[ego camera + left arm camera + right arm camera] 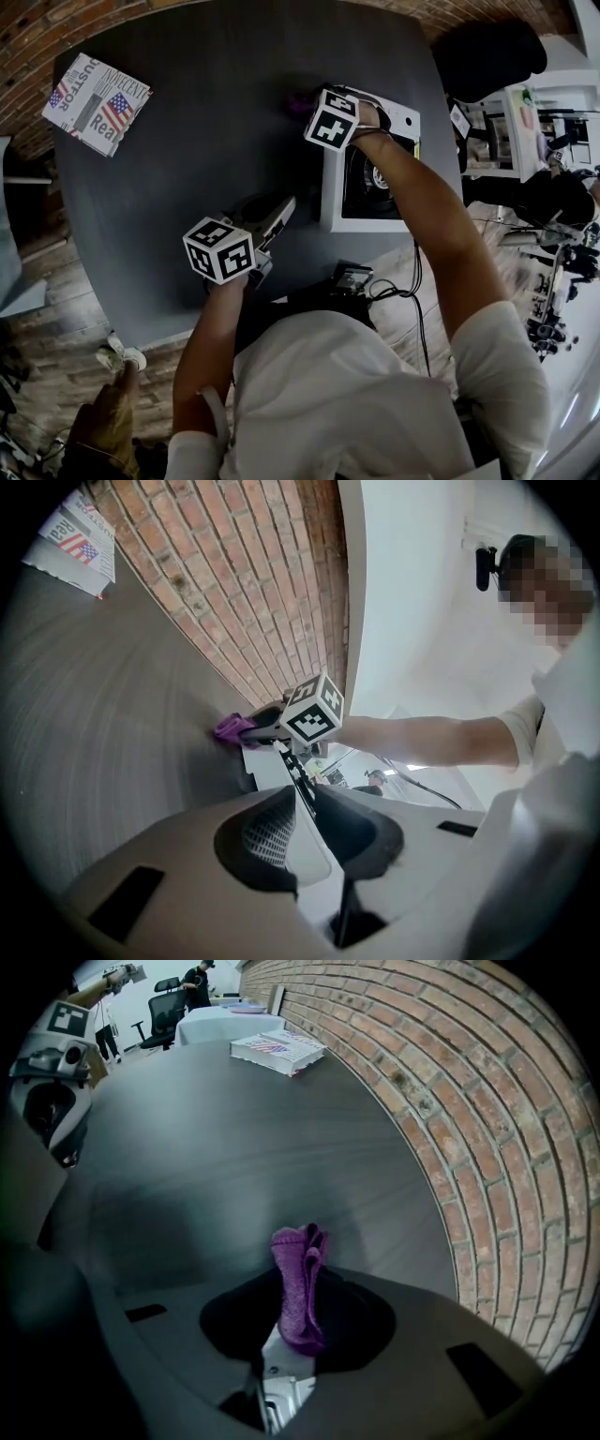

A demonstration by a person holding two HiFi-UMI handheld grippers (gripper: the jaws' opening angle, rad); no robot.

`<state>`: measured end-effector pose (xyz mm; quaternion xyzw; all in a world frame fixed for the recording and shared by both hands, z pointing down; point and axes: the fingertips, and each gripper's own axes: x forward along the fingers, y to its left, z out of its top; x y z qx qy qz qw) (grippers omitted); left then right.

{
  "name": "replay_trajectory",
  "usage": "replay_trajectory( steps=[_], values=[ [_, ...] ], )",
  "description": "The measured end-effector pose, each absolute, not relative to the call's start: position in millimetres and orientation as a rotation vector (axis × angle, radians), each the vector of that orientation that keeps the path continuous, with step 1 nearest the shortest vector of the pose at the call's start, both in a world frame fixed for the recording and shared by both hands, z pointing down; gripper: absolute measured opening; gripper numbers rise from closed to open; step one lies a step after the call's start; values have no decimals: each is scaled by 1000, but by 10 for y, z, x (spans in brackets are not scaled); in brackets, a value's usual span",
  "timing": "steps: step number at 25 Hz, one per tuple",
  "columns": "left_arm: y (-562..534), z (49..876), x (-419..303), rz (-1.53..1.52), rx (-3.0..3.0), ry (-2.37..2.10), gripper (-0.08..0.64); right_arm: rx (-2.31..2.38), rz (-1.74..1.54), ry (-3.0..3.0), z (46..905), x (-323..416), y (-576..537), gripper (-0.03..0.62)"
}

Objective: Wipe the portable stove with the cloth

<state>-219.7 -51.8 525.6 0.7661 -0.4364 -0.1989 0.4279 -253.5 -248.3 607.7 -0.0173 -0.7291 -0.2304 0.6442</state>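
Cloth [300, 1283], purple and bunched, is sitting clamped between the jaws of the right gripper [300, 1309], one folded end sticking out past the tips. In the head view that gripper is hovering upper centre, at the far left corner of the portable stove [330, 192], with the cloth showing just beyond the corner over the counter [187, 150]. Cloth-to-counter contact: can't tell. Stove is sitting at the counter's right edge, white frame around a dark burner well; the right forearm is crossing over its right side. Left gripper [305, 803] is holding low over the counter at lower centre of the head view, left of the stove and apart from it, jaws pressed together with nothing between them, pointing at the stove. Flag-printed paper [97, 103] is lying at the counter's upper left, well apart from everything.
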Motion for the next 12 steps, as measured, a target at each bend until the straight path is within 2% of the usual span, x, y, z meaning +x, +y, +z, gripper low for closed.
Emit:
replay_trajectory(
  steps=[12],
  values=[
    [-341, 5215, -1977, -487, 1932, -1073, 71, -50, -528, -1679, 6005, -2387, -2168, 97]
  ],
)
